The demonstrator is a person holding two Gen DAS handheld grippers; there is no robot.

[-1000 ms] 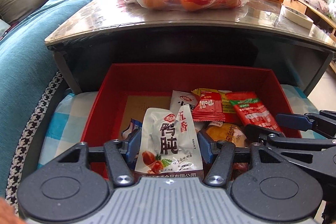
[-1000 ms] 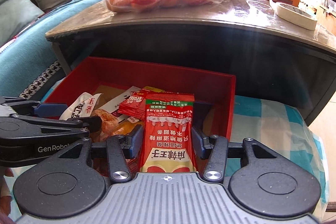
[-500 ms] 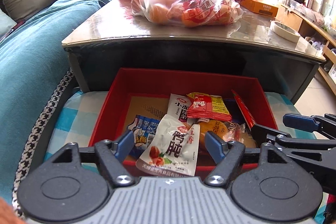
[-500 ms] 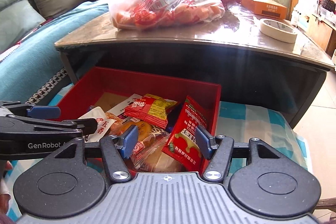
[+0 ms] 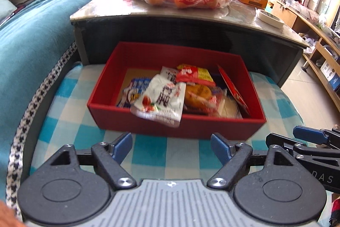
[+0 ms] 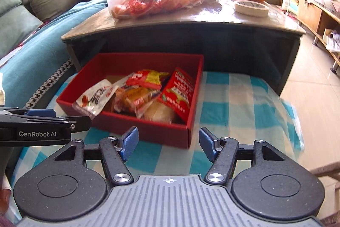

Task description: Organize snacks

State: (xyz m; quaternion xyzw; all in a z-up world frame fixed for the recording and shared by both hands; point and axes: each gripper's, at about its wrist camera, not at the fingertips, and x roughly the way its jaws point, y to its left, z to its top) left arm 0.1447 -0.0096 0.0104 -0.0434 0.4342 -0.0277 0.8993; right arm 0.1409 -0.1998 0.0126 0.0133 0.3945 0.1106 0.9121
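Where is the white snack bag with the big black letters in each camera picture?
Left wrist view: the white snack bag sits in the picture's middle, hanging over the near wall of the red box.
Right wrist view: the same bag lies left of centre, draped over the box's near-left wall.
Shared landmark: the red box, seen in both views in front of the dark table.

We read "GenRobot.AI" in white on the side of the left gripper (image 6: 44,118), the letters "DAS" on the right gripper (image 5: 308,137), and large black Chinese characters on the white snack packet (image 5: 161,99); other packet print is too blurred to read.
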